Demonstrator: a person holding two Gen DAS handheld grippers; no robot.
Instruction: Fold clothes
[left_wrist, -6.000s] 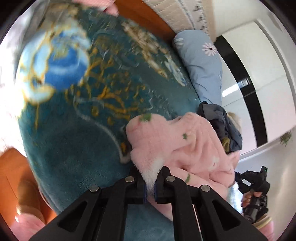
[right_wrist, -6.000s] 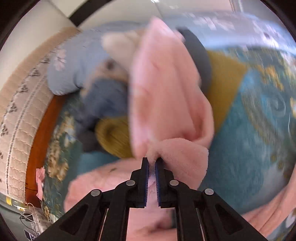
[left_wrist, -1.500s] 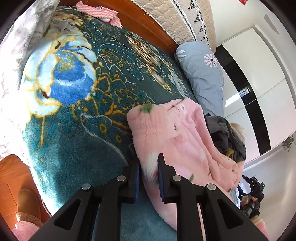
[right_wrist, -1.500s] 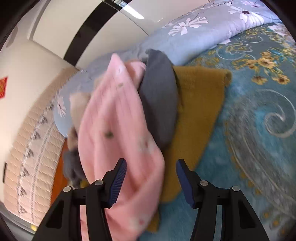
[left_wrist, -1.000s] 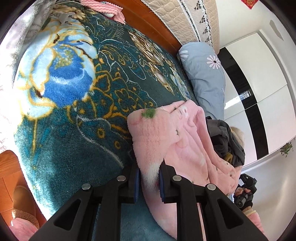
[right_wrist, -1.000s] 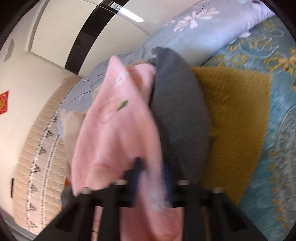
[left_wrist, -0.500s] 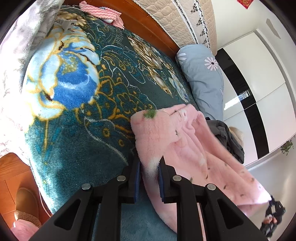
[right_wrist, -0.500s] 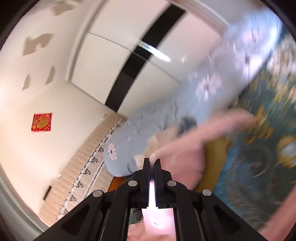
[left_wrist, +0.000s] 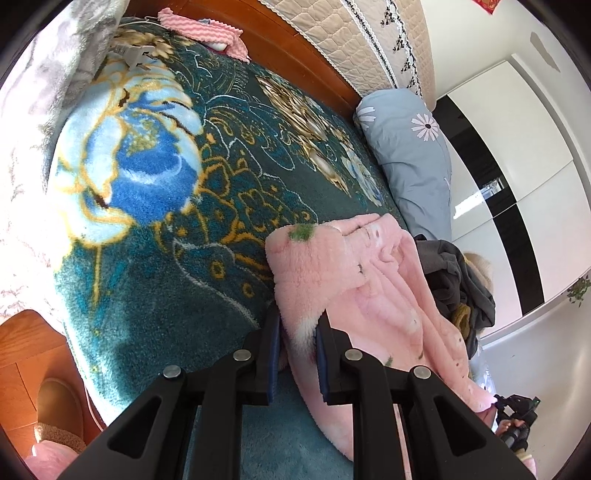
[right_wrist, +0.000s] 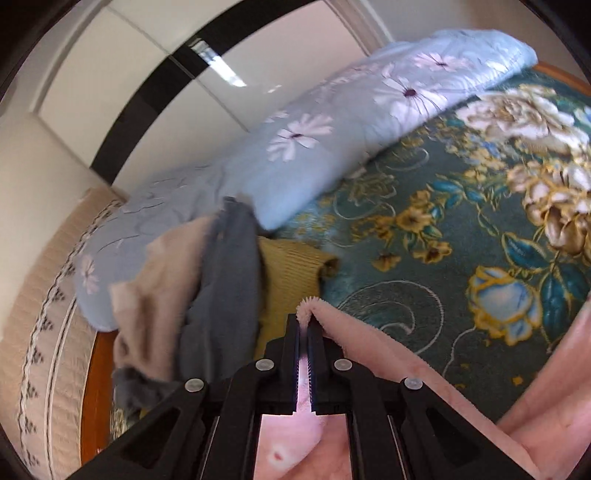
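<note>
A fluffy pink garment (left_wrist: 354, 291) lies on the teal floral blanket (left_wrist: 177, 221) of a bed. My left gripper (left_wrist: 298, 325) is shut on one thick edge of it near the bed's front. My right gripper (right_wrist: 305, 325) is shut on another edge of the pink garment (right_wrist: 369, 350), which drapes away to the lower right. In the left wrist view the right gripper (left_wrist: 517, 413) shows small at the far end of the garment.
A pile of grey, beige and mustard clothes (right_wrist: 207, 291) lies by a long blue flowered pillow (right_wrist: 314, 155); the pile also shows in the left wrist view (left_wrist: 458, 291). A padded headboard (left_wrist: 362, 40) and a wooden bed frame (left_wrist: 295, 51) border the bed. A slipper (left_wrist: 55, 410) sits on the floor.
My right gripper closed on the garment's far edge, lifted it off the clothes pile and drew it out over the blanket. My left gripper stayed shut on its edge, almost still.
</note>
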